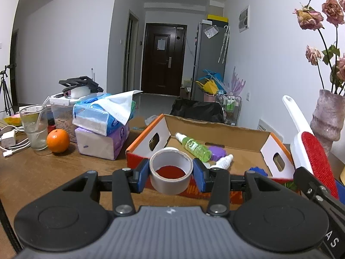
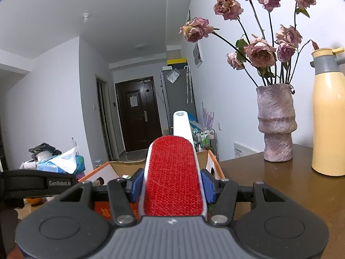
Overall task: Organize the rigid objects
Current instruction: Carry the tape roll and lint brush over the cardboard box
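My lint brush [image 2: 172, 172] hides most of the cardboard box [image 2: 103, 166]; the yellow flask [image 2: 328, 116] is cut off at the right edge.

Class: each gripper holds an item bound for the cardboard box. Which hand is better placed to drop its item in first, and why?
Probably the left. The left gripper holds the tape roll right at the near wall of the box. The right gripper grips the lint brush beside the box's right end.
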Tool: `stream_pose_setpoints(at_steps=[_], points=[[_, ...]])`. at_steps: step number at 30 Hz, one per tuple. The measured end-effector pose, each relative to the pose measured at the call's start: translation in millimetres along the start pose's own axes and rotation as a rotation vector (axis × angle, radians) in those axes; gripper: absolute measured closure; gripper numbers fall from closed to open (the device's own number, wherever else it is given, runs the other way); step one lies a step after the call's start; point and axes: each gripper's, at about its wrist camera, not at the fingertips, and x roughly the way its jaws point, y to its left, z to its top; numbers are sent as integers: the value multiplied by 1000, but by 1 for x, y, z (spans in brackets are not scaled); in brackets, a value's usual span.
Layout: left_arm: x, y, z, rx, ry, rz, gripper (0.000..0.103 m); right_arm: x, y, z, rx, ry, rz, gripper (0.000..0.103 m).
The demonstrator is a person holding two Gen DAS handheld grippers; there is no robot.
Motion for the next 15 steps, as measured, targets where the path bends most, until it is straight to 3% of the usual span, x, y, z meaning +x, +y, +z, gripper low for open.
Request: stream_pose_setpoints(at_steps=[15], points=[[33, -16, 23, -1, -46, -12, 59, 47, -3, 9, 7, -22, -24, 48]])
